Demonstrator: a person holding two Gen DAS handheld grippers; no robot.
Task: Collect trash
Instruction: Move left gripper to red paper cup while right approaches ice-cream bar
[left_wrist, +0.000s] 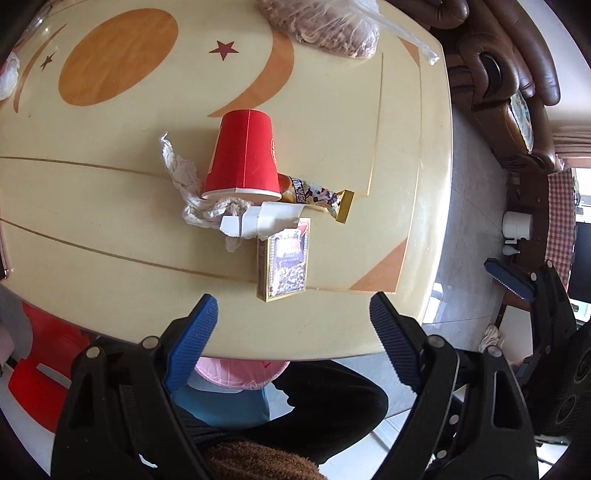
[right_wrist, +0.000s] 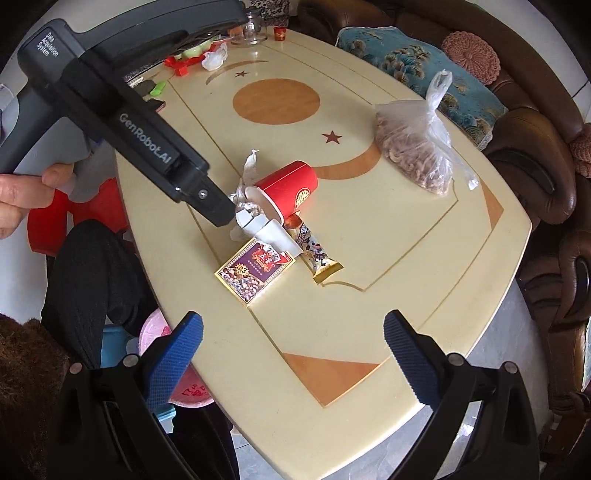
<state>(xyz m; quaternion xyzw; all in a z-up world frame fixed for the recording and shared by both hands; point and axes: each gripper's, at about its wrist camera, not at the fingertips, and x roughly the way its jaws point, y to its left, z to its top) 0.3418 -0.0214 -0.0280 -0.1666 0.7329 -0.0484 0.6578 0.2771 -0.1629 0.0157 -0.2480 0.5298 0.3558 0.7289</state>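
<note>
A small heap of trash lies on the cream table (left_wrist: 110, 206). It holds a red paper cup (left_wrist: 243, 155) on its side, a crumpled tissue (left_wrist: 177, 173), torn white paper (left_wrist: 258, 221), a gold snack wrapper (left_wrist: 321, 195) and a printed card box (left_wrist: 286, 264). My left gripper (left_wrist: 293, 314) hovers open over the table's near edge, just short of the box, with nothing between its fingers. In the right wrist view my right gripper (right_wrist: 291, 325) is open too, nearer than the box (right_wrist: 255, 275) and the cup (right_wrist: 288, 188). The left gripper's black body (right_wrist: 147, 144) reaches in beside the tissue.
A clear bag of nuts (right_wrist: 413, 147) sits at the table's far right. A glass jar (right_wrist: 253, 27) and small items crowd the far end. A pink-lined bin (left_wrist: 229, 376) and a red stool (left_wrist: 44, 369) stand below the near edge. A brown sofa (right_wrist: 535, 155) flanks the table.
</note>
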